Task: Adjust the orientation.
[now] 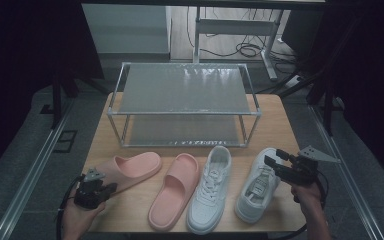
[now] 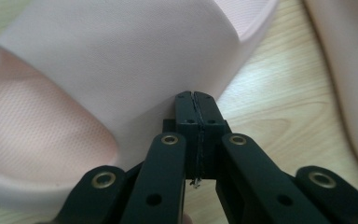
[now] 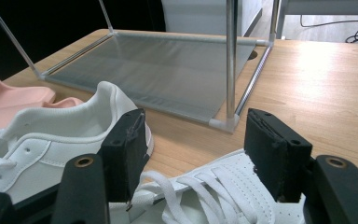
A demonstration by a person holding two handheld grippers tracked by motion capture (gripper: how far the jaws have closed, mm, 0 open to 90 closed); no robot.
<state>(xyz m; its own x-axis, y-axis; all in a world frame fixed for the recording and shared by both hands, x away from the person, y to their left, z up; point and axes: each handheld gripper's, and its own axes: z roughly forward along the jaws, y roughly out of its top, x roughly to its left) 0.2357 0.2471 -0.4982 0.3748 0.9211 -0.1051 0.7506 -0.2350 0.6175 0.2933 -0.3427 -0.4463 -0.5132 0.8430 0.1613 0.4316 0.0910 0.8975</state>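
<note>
- The left gripper [image 1: 111, 187] was seen at the near left of the wooden table [image 1: 280, 125], its jaws pressed flat together with nothing between them.
- In the left gripper view, the closed tips [image 2: 196, 100] were placed against the strap side of the left pink slipper [image 2: 121, 60]; whether they touched it could not be told.
- That slipper [image 1: 130, 170] was laid at the left end of a row of four, angled with its toe away from the person.
- A second pink slipper [image 1: 175, 192] was set just beside it, then a white sneaker [image 1: 210, 190], then another white sneaker [image 1: 257, 187] at the right end.
- The right gripper [image 1: 275, 157] was held over the right-hand sneaker, its jaws spread wide and nothing gripped.
- In the right gripper view, the laces [image 3: 214, 196] of that sneaker were seen below and between the open jaws.
- A two-tier shoe rack [image 1: 185, 90] with a metal frame was stood behind the row, near the far edge.
</note>
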